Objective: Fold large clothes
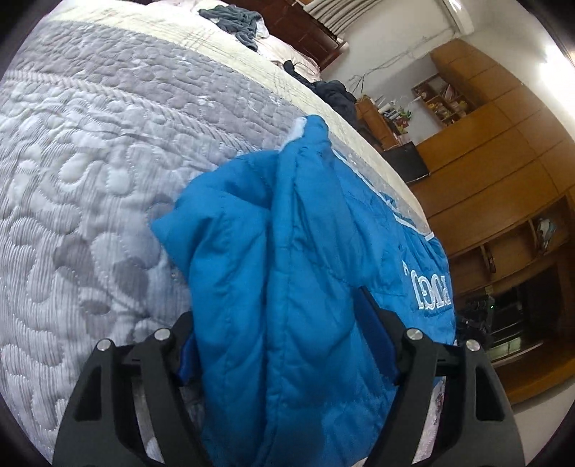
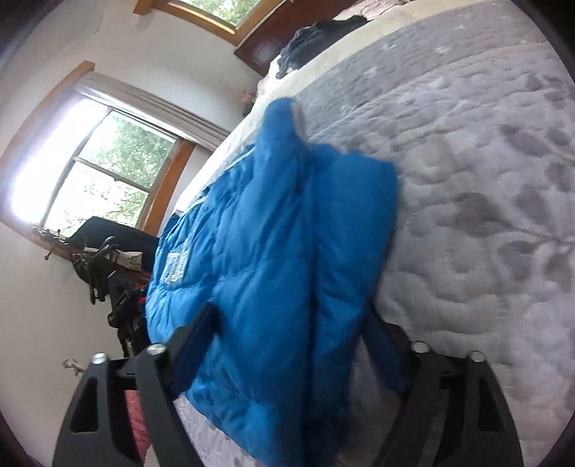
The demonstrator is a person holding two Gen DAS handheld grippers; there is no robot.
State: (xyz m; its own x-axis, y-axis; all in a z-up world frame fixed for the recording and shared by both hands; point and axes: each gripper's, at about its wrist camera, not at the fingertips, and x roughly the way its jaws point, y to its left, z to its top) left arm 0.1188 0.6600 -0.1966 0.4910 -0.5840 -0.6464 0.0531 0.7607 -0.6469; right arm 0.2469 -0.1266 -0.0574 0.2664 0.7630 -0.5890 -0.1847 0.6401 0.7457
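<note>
Both my grippers grip the blue puffer jacket (image 1: pixel 287 287) over the quilted bed (image 1: pixel 90 161).

Left wrist view: my left gripper (image 1: pixel 287 345) has its fingers (image 1: pixel 377 334) pressed against a thick bunch of the jacket — the padded fabric fills the whole gap between them. The jacket runs away from me along the bed's edge, white lettering (image 1: pixel 431 291) showing on its right side, and wooden cabinets (image 1: pixel 503 161) stand beyond. Dark clothes (image 1: pixel 233 18) lie at the far end of the bed.

Right wrist view, blurred: my right gripper (image 2: pixel 291 337) likewise clamps a bunched fold of the jacket between its fingers (image 2: pixel 196 330) — the jacket lies on the grey quilt near the bed's edge, with a window (image 2: pixel 93 169) off to the left.
</note>
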